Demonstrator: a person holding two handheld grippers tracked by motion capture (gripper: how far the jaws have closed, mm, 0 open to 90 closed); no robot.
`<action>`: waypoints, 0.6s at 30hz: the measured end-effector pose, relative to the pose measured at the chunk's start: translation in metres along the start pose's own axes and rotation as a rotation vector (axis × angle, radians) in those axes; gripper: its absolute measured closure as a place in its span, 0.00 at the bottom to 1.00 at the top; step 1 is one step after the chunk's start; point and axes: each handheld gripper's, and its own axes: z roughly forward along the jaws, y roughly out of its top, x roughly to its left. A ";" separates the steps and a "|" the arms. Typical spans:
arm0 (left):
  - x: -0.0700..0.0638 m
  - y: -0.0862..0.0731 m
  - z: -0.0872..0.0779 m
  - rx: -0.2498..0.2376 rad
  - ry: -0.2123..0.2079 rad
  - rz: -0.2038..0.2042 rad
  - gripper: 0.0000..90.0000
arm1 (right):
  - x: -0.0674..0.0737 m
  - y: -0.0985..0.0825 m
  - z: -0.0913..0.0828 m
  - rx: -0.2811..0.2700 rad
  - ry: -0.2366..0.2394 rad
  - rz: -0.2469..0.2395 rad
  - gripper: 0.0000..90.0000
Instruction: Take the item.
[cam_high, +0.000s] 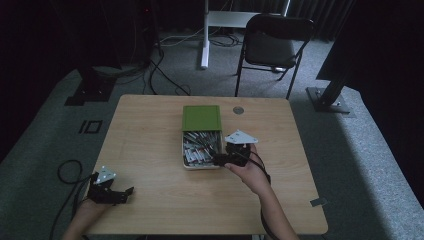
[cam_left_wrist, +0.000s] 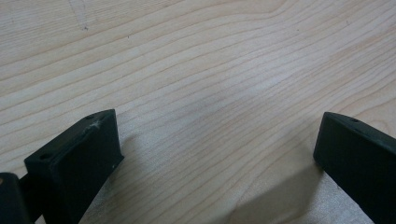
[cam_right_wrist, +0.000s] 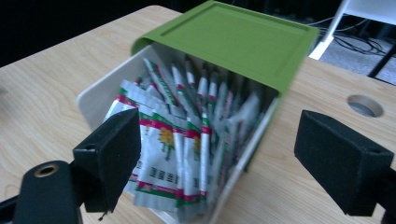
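Worktop: a pale wooden rectangular worktop (cam_high: 150, 150) with visible grain, and a small round grey cable hole (cam_high: 238, 110) near its far edge.
Chair: a black metal folding chair (cam_high: 272, 45) standing on the floor beyond the far edge of the worktop.
Floor: grey carpet floor (cam_high: 370, 150) with dark cables (cam_high: 160, 70) trailing across it.
Background: a white upright post on a foot (cam_high: 205, 35), possibly a desk leg; the light is dim.

Right gripper (cam_right_wrist: 224, 161) jaws spread wide, white box (cam_right_wrist: 88, 105) of sachets (cam_right_wrist: 177, 144), green lid (cam_right_wrist: 233, 39) half-covering
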 end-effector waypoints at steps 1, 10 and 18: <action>0.000 0.000 0.000 0.000 0.000 0.000 0.02 | 0.002 0.001 0.001 -0.003 0.005 0.001 0.17; 0.000 0.000 0.000 0.000 0.000 0.000 0.02 | 0.021 0.001 0.014 0.003 0.037 -0.027 0.40; 0.000 0.000 0.000 -0.001 0.000 -0.002 0.02 | 0.028 -0.006 0.019 0.037 0.109 -0.055 0.61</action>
